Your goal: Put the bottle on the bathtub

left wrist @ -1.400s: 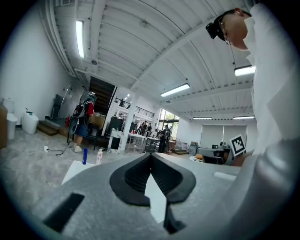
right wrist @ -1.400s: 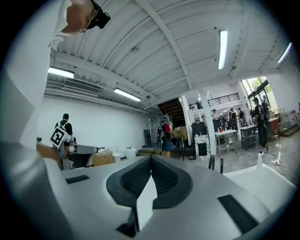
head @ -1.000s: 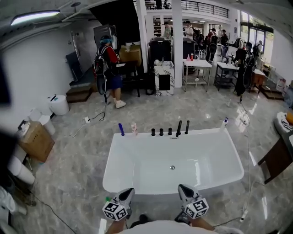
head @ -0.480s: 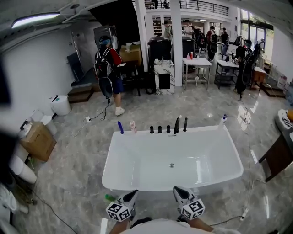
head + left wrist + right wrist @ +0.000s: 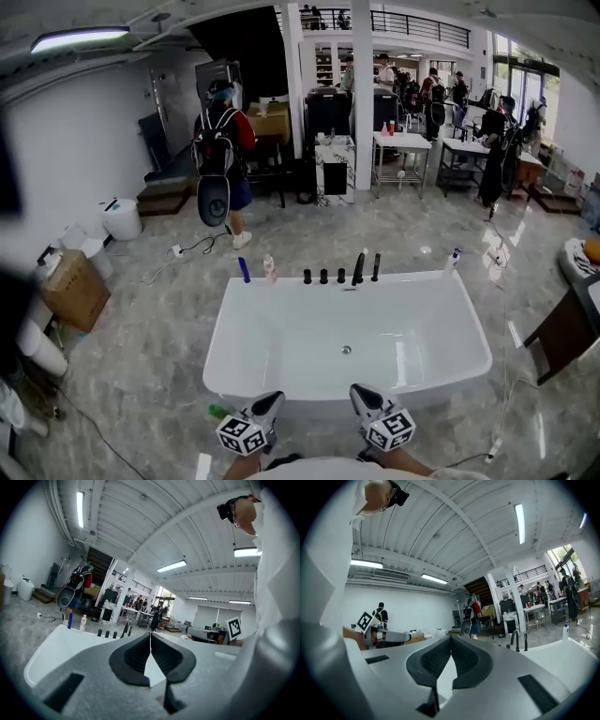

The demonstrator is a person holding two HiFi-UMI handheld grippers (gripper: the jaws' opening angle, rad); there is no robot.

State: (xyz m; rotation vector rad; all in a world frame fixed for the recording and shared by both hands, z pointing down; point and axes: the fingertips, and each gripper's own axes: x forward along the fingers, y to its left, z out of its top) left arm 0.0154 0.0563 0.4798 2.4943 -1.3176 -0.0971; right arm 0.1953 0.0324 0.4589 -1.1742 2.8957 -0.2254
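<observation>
At 6 o'clock in the head view, the left hand-held gripper (image 5: pixel 265 405) and the right hand-held gripper (image 5: pixel 364 398) are held level before the near rim of the white bathtub (image 5: pixel 422 328). The jaws of both are pressed together, with nothing between them. A small green bottle (image 5: pixel 217 411), judged to be the task's thing, lies on the floor (image 5: pixel 141 356) at 9 o'clock of the left hand-held gripper, just beside the tub's near left corner. On the far rim, a blue bottle (image 5: pixel 244 269) and a pink bottle (image 5: pixel 269 268) stand at 11 o'clock, black taps (image 5: pixel 340 275) at 12 o'clock, and a white bottle (image 5: pixel 455 255) at 1 o'clock. Several risks are judged. A round body lying low against the tub wall could roll away if nudged by closed jaws. A shallow grip could let it slip. On the narrow, curved rim it could tip into the tub or back onto the floor. The green bottle is largely covered by the left marker cube and is shown in neither gripper view, so its shape cannot be made out.
</observation>
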